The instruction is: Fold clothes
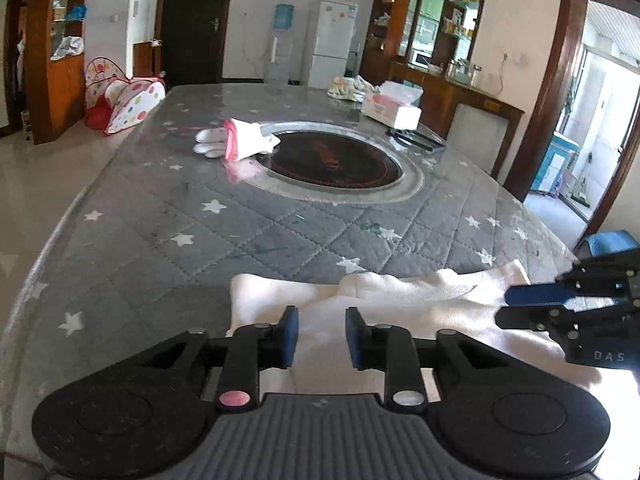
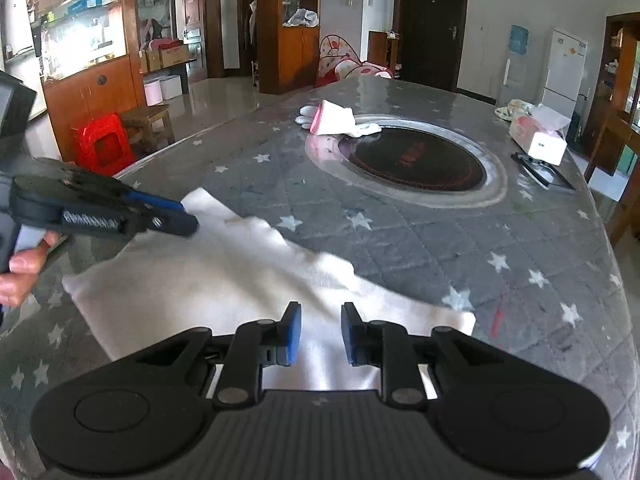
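White garment point(image 2: 224, 280): lying partly folded on the near edge of the star-quilted table cover point(image 2: 440, 240), at 6 o'clock from the round inset hotplate point(image 2: 416, 160); upper layer rumpled along a diagonal ridge.

Right gripper point(image 2: 318, 334): released, blue pads apart, garment visible through the gap, no cloth pinched. Positioned over the garment's near right part.

Left gripper point(image 1: 322, 336): released likewise, pads apart above the cloth, nothing clamped. Positioned over the garment's left part, with the right gripper at 3 o'clock in the left wrist view. Held by a hand point(image 2: 20, 276) at the frame's left edge in the right wrist view.

Beyond the garment: folded white-and-pink clothing point(image 2: 336, 120) at 10 o'clock on the hotplate rim; tissue box point(image 2: 538, 136) at 2 o'clock; black tongs-like tool point(image 2: 544, 172) just below the box. Off the table: red stool point(image 2: 104, 144), white refrigerator point(image 2: 564, 68).
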Demonstrator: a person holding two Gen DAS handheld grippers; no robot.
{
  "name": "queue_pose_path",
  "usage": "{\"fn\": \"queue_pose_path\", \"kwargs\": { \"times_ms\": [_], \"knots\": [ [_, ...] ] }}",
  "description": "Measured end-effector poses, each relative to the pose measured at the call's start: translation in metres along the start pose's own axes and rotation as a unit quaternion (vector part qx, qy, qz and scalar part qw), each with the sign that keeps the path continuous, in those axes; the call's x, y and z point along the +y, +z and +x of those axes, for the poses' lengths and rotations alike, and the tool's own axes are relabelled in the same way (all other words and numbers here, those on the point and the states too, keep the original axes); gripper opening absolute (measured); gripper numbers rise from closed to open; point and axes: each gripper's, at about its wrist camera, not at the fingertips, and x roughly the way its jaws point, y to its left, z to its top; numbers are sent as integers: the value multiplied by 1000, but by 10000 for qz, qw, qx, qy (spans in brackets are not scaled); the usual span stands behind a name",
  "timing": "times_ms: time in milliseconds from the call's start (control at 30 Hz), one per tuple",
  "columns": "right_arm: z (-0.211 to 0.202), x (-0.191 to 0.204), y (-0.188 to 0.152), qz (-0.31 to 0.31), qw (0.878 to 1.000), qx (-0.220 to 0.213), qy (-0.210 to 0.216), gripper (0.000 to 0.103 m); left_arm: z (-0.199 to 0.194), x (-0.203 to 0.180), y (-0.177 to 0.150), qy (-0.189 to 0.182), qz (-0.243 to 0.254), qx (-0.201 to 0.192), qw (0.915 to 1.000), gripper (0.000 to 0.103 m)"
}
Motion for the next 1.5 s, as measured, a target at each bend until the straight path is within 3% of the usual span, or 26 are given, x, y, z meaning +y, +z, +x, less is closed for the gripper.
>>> {"fn": "queue_pose_path", "kwargs": {
  "times_ms": [233,333,500,567,700,933,1200,1500],
  "knots": [
    [0,-9,-11,229,9997,41,-113,24,-13,4,-13,241,-53,73,9997,35],
    [-10,0,-5,46,10000,-68,-45,26,-18,10,-16,401,-126,154,9990,41],
    [-23,21,2,-390,9990,-157,141,35,-18,19,-23,502,-283,314,9978,42],
    [-25,32,4,-597,9979,-151,213,45,-16,22,-26,510,-347,391,9973,42],
    [-28,51,5,-904,9952,-142,350,46,-22,23,-24,577,-359,421,9968,43],
    [-28,94,8,-1476,9867,-212,648,50,-38,27,-13,717,-539,392,9952,69],
    [-16,139,7,-2061,9736,-206,960,50,-44,39,-12,816,-863,414,9921,83],
    [3,173,2,-2619,9597,-168,1010,49,-48,46,-11,915,-1004,336,9902,93]
  ]
}}
